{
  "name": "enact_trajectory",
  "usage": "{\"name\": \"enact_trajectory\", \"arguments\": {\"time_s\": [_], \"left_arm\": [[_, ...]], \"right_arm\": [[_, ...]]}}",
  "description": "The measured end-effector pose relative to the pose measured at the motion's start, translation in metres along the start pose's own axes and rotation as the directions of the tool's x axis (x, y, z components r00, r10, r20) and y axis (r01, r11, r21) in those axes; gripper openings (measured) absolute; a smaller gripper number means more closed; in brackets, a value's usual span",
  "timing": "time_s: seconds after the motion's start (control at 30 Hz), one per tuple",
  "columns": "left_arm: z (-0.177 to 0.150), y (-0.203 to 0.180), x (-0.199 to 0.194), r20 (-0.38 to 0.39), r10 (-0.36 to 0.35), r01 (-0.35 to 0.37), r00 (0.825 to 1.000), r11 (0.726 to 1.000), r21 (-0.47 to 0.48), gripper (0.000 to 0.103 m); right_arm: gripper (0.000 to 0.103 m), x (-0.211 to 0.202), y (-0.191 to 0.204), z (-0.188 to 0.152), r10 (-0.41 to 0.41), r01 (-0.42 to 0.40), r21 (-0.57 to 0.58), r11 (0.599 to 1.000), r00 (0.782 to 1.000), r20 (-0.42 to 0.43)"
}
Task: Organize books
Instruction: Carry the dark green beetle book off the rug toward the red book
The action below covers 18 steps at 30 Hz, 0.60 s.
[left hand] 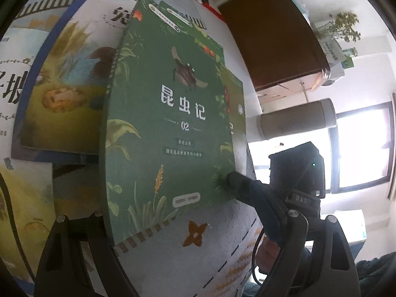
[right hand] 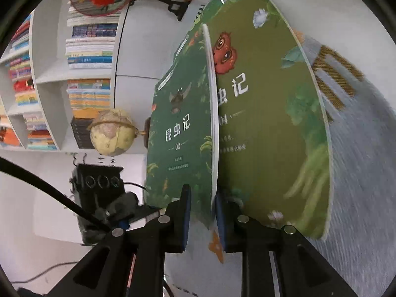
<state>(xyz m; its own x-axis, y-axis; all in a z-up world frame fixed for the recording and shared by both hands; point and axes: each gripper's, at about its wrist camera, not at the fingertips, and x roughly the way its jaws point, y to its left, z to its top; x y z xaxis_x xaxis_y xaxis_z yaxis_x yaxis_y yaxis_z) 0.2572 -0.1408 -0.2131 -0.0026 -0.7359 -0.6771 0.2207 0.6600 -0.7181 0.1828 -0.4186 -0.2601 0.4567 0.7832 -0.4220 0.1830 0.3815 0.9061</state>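
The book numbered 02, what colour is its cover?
Dark green with leaves and a beetle; the left wrist view shows it best.

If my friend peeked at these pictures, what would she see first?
Probably the big green insect book marked 02, standing up in the middle with a beetle on its cover, pinched at its lower corner by the right gripper. Right behind it lies an olive-green book marked 04 with a red bug face. Off to the left in the right wrist view sits a yellowish globe in front of shelves full of books.
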Motion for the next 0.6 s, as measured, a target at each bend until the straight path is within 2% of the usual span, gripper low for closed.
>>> {"name": "enact_trajectory", "arguments": {"time_s": [0.1, 0.23, 0.3, 0.37, 0.5, 0.6], "left_arm": [[0.003, 0.003, -0.002, 0.007, -0.021, 0.021, 1.0, 0.999, -0.027, 0.085], [0.002, -0.007, -0.008, 0.024, 0.017, -0.017, 1.0, 1.0, 0.012, 0.085], [-0.001, -0.017, -0.013, 0.031, 0.053, -0.055, 0.998, 0.997, 0.062, 0.085], [-0.005, -0.027, -0.016, 0.029, 0.091, -0.093, 0.995, 0.989, 0.117, 0.085], [-0.026, -0.048, -0.022, 0.048, 0.17, -0.176, 0.984, 0.956, 0.236, 0.085], [-0.04, -0.058, -0.026, 0.096, 0.271, -0.287, 0.958, 0.912, 0.292, 0.085]], "right_arm": [[0.011, -0.002, 0.006, 0.006, -0.039, 0.04, -0.021, 0.999, 0.999, 0.026], [0.009, -0.006, 0.044, -0.002, -0.173, 0.182, -0.21, 0.961, 0.983, 0.061], [0.009, -0.006, 0.07, -0.009, -0.257, 0.275, -0.335, 0.901, 0.961, 0.1], [0.009, -0.004, 0.094, -0.018, -0.319, 0.343, -0.457, 0.82, 0.938, 0.133], [0.01, 0.002, 0.108, -0.031, -0.398, 0.389, -0.585, 0.712, 0.909, 0.12], [0.012, 0.001, 0.112, -0.045, -0.418, 0.379, -0.642, 0.666, 0.903, 0.099]]}}
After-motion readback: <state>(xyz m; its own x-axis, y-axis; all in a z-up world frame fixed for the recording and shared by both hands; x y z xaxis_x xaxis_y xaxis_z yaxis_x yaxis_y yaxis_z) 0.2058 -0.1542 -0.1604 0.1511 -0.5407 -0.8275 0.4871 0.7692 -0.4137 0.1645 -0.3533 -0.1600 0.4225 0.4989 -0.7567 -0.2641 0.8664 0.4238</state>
